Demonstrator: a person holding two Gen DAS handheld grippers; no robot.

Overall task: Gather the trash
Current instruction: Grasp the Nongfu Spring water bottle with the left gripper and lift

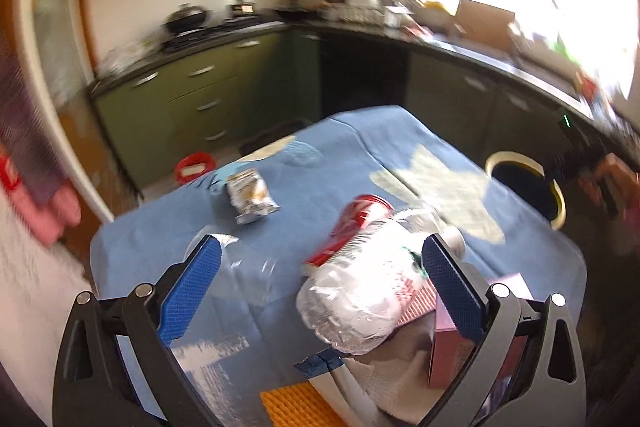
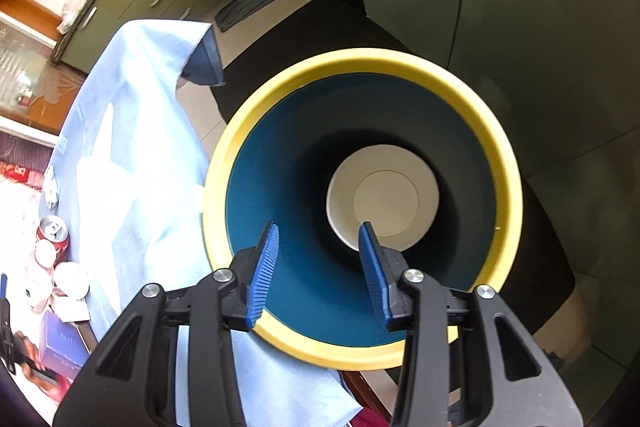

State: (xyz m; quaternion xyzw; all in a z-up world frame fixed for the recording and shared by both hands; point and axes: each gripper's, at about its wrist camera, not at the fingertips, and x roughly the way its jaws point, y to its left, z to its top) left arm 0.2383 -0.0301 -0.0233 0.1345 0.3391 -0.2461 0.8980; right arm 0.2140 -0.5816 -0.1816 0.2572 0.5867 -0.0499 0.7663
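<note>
Two grippers are working a kitchen cleanup; the right gripper [image 2: 318, 259] is hanging over the yellow-rimmed bin [image 2: 508, 163] beside the table, its blue pads partly apart with nothing between them; a white disc [image 2: 384, 195] is lying at the bin's bottom; the left gripper [image 1: 320, 279] is hovering with jaws spread wide above the blue tablecloth [image 1: 320, 147], where a crushed plastic bottle [image 1: 356, 291], a red can [image 1: 356, 223] and a snack wrapper [image 1: 250, 195] are lying.
</note>
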